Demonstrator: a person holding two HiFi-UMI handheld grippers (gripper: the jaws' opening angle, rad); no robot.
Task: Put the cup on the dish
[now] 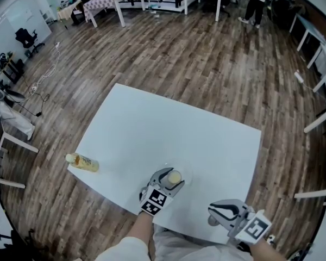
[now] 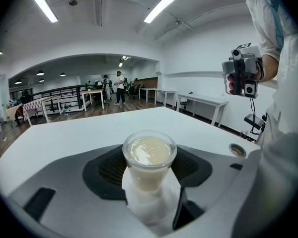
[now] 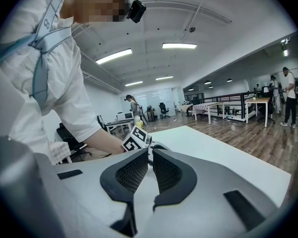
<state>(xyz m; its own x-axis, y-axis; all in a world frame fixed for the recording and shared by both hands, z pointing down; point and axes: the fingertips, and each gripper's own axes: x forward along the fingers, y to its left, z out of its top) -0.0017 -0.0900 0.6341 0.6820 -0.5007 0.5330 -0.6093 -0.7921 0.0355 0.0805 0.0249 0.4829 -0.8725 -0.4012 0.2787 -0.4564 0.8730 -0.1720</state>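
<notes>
Nearest, my left gripper pinched the cup of pale liquid over the table; my right gripper was pressed together, empty; a bottle lay at the table's edge.

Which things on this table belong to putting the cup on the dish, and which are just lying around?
Job: cup, held in the left hand-held gripper; clear dish beneath it, faint in the head view.
Lying about: bottle on its side near the table edge; right hand-held gripper, empty.

Upright milky cup, perhaps over dish
</notes>
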